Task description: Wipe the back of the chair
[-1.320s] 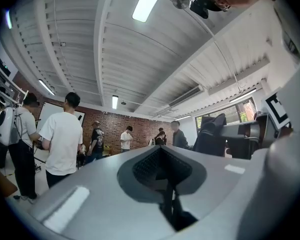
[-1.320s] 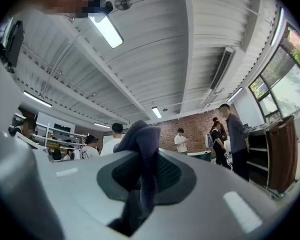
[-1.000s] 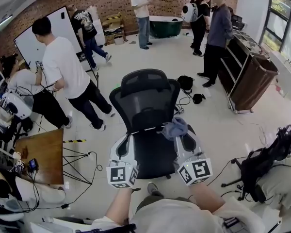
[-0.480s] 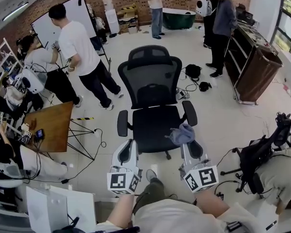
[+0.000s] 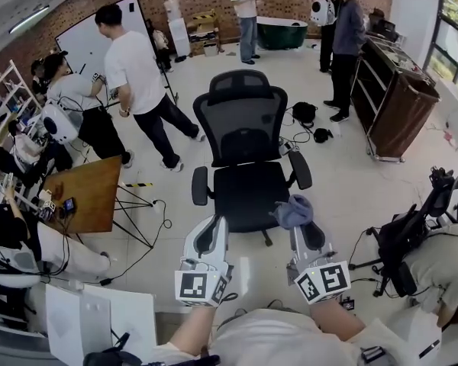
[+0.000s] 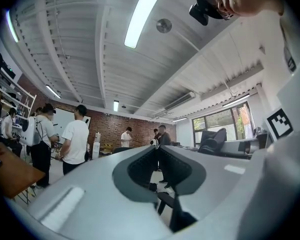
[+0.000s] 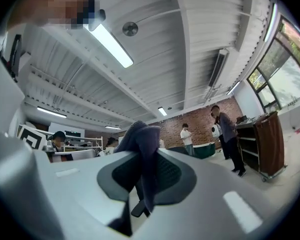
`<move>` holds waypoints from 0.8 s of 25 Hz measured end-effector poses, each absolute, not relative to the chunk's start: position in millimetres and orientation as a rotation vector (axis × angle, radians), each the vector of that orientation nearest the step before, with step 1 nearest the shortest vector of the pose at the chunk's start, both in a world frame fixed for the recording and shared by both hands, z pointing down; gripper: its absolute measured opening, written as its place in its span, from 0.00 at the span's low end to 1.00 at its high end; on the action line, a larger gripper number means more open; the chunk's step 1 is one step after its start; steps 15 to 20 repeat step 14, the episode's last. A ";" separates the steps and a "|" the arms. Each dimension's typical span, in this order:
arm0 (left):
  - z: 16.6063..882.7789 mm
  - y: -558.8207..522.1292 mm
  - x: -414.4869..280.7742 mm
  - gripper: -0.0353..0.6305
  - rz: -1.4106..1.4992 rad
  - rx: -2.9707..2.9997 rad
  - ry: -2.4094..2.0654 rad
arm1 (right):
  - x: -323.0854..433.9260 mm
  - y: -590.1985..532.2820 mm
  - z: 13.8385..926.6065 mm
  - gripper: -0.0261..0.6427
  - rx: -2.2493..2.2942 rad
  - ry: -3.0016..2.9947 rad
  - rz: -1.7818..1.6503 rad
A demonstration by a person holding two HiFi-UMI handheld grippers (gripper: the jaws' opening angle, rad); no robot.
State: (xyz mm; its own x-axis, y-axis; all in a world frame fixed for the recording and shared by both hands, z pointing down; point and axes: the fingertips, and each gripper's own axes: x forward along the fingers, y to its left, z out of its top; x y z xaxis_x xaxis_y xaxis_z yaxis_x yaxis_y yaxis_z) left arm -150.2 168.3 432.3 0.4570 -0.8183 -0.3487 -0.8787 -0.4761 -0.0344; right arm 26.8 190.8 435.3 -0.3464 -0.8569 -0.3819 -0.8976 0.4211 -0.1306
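Observation:
The black mesh office chair (image 5: 244, 120) stands in the middle of the head view, seat turned toward me and its back on the far side. My right gripper (image 5: 298, 221) hovers by the seat's front right corner, shut on a blue-grey cloth (image 5: 293, 210). In the right gripper view the cloth (image 7: 142, 154) hangs bunched from the tips of the right gripper (image 7: 146, 146). My left gripper (image 5: 213, 223) is level with it near the seat's front left corner. In the left gripper view the left gripper (image 6: 157, 149) has its jaws together with nothing between them.
A person in a white shirt (image 5: 133, 67) stands left of the chair. A wooden table (image 5: 84, 193) with cables is further left. Other people stand at the back. A brown cart (image 5: 401, 101) is at the right, and a black bag with a stand (image 5: 412, 235) is on the floor.
Both grippers have drawn back from over the seat toward its front edge, so the chair now lies farther ahead. The cloth stays in the right gripper.

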 end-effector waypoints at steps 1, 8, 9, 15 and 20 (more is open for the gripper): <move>430.0 172.6 -154.3 0.20 0.423 -2.486 1.477 | 24.5 194.3 433.8 0.11 -1.501 2.288 0.154; 445.1 176.4 -170.5 0.39 0.355 -2.528 1.494 | 13.7 199.5 445.8 0.11 -1.518 2.300 0.095; 445.1 177.4 -169.6 0.42 0.336 -2.538 1.494 | 13.2 200.2 444.3 0.11 -1.518 2.300 0.098; 450.3 191.4 -164.8 0.54 0.237 -2.569 1.454 | 8.6 208.1 440.0 0.11 -1.523 2.291 0.138; 450.3 191.4 -164.8 0.54 0.237 -2.569 1.454 | 8.6 208.1 440.0 0.11 -1.523 2.291 0.138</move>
